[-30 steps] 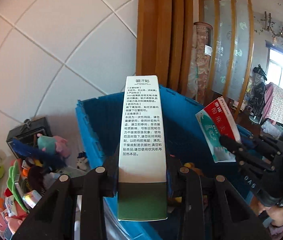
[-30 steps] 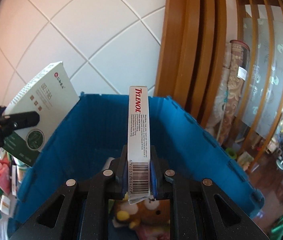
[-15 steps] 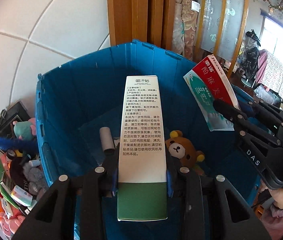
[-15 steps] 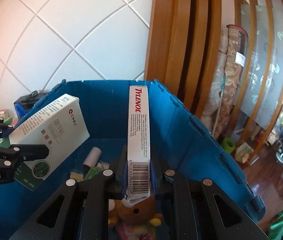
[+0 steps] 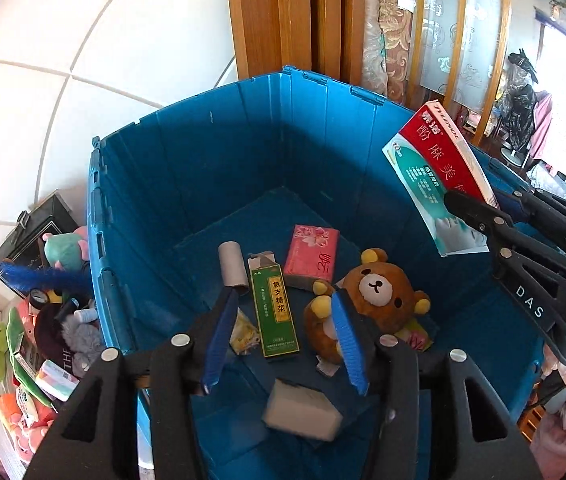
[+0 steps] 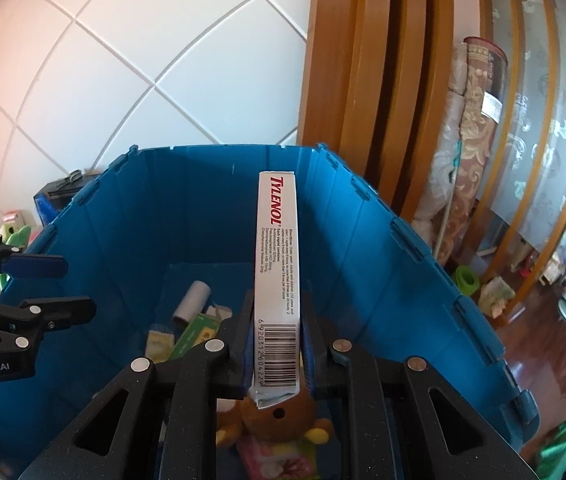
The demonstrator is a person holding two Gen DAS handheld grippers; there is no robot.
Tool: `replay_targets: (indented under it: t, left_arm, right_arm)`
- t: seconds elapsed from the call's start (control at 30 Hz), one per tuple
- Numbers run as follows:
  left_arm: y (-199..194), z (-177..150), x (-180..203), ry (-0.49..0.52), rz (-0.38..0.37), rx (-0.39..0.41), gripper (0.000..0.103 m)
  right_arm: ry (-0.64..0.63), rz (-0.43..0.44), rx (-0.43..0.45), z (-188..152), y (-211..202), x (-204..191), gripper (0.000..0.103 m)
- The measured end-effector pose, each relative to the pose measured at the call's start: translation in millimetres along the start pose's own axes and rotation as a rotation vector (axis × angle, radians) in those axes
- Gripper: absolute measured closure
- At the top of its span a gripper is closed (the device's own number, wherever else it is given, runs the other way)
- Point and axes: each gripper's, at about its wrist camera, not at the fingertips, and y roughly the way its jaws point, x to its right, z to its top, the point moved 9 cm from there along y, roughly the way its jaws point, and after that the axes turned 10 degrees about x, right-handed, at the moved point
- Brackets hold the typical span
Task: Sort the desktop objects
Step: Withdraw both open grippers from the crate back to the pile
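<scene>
A deep blue bin fills both views. Over it, my left gripper has its jaws opening, with nothing between the blue pads. Just beneath them a blurred white box is low in the bin. My right gripper is shut on a Tylenol box, held upright over the bin's right side. On the bin floor lie a brown teddy bear, a green box, a pink tissue pack and a grey roll.
Left of the bin sits a heap of small toys and a black case against the white tiled wall. A wooden door frame rises behind the bin.
My left jaws have parted and the white-and-green box has dropped out of them into the bin. Both grippers came forward over the bin earlier. The right still holds the Tylenol box.
</scene>
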Motion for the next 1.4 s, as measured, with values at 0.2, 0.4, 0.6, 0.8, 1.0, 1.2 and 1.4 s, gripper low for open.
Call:
replay_targets:
  t: [0.2, 0.4, 0.6, 0.8, 1.0, 1.2, 1.4]
  left_arm:
    - [-1, 1, -3, -0.012, 0.012, 0.008, 0.055]
    - [-10, 4, -6, -0.037, 0.017, 0.052, 0.055]
    - [-43, 10, -23, -0.111, 0.011, 0.159, 0.038]
    - [-99, -3, -67, -0.176, 0.112, 0.347, 0.031]
    - [-141, -57, -146, -0.286, 0.253, 0.412, 0.031]
    - [-158, -130, -222, -0.355, 0.395, 0.342, 0.031]
    - [-175, -203, -278, -0.427, 0.485, 0.274, 0.031]
  right_arm:
    - [0.034, -0.014, 0.014, 2, -3, 5, 0.029]
    - [0.006, -0.044, 0.038, 4, -6, 3, 0.015]
    - [0.039, -0.051, 0.063, 8, -10, 8, 0.000]
    - [-0.002, -0.132, 0.044, 7, -8, 6, 0.000]
    - [0.030, -0.023, 0.086, 13, -30, -28, 0.000]
    - [0.018, 0.114, 0.218, 41, -68, -98, 0.000]
    - [-0.013, 0.283, 0.272, 53, -88, -182, 0.000]
